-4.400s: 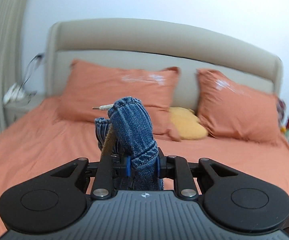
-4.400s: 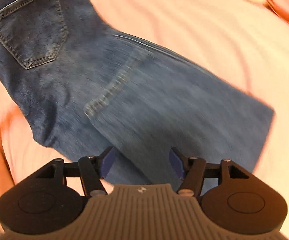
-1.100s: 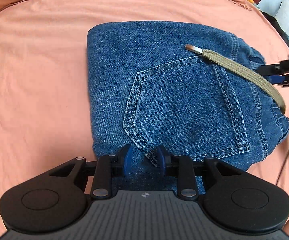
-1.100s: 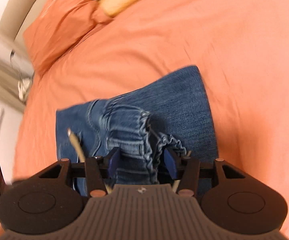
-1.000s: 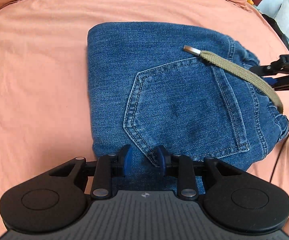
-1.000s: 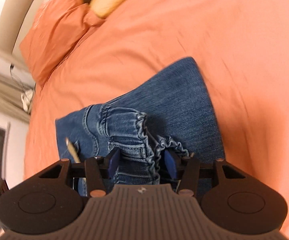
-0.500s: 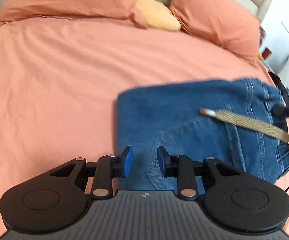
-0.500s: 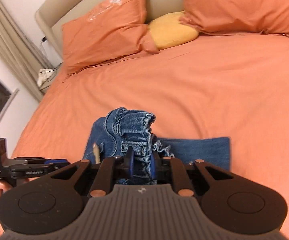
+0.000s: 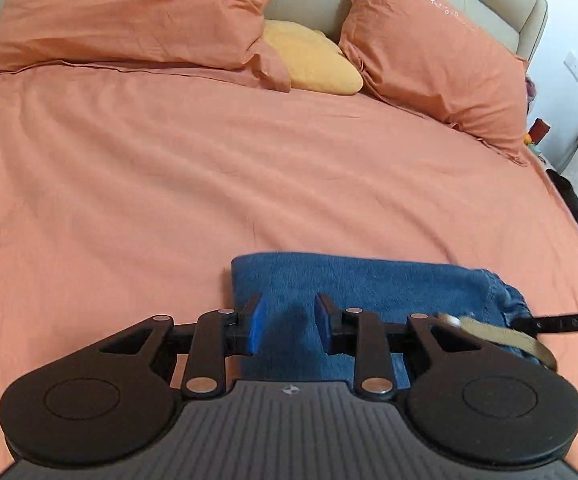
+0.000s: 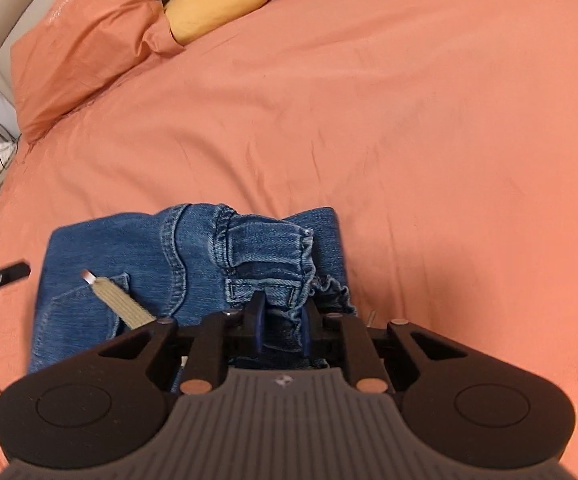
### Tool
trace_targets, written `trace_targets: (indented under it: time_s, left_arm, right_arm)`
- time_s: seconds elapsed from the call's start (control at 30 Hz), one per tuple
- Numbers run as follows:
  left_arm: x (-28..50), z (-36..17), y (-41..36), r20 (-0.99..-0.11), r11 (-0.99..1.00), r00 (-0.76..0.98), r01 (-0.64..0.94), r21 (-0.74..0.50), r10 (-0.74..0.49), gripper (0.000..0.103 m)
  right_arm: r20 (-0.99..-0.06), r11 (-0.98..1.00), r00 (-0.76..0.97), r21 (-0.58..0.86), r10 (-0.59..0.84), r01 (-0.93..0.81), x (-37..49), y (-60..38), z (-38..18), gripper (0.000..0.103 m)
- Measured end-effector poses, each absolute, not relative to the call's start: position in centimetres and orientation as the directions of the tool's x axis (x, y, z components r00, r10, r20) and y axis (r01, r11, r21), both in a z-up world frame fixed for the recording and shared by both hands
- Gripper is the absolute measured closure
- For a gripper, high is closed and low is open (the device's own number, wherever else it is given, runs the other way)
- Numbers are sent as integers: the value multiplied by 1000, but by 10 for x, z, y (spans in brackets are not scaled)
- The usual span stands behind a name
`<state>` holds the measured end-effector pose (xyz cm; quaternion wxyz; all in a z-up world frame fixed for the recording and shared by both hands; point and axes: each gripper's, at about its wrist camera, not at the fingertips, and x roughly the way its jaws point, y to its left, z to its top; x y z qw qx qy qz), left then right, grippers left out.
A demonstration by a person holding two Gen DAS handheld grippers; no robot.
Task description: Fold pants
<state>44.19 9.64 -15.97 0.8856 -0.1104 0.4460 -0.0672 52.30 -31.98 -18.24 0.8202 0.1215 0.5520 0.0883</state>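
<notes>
Denim jeans [image 10: 193, 256] lie folded on the orange bedsheet [image 9: 169, 184], their khaki drawstring [image 10: 123, 300] trailing across the top. My right gripper [image 10: 281, 328] pinches the gathered waistband, while my left gripper [image 9: 287, 322] hovers over the jeans, fingers apart and empty.

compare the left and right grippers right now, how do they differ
The left gripper has its jaws apart with nothing between them, while the right gripper is shut on the gathered waistband of the jeans. The left gripper is over the plain folded edge of the jeans; the right gripper is at the end with the tan drawstring. Both have blue finger pads and point toward the pillows.
</notes>
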Motion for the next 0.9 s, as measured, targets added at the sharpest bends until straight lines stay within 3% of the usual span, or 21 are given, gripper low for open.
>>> trace_targets:
  time_s: [0.17, 0.23, 0.43, 0.53, 0.9]
  left_arm:
    - [466, -197, 91, -847, 990, 518, -10, -141, -116, 81]
    - [471, -207, 92, -857, 989, 501, -22, -149, -118, 82]
    - [461, -189, 83, -866, 998, 496, 3, -64, -57, 83]
    - [437, -172, 81, -850, 998, 523, 41, -48, -63, 83]
    - [326, -131, 53, -813, 984, 557, 142, -103, -166, 83]
  right_arm:
    - [-893, 959, 359, 283, 272, -24, 530, -316, -191, 89]
    - [-893, 960, 362, 277, 267, -24, 530, -314, -193, 89]
    - [-891, 965, 383, 262, 244, -5, 522, -311, -189, 84]
    - [-875, 969, 432, 246, 218, 10, 499, -312, -175, 73]
    - [-749, 991, 650, 119, 128, -58, 380, -291, -135, 72]
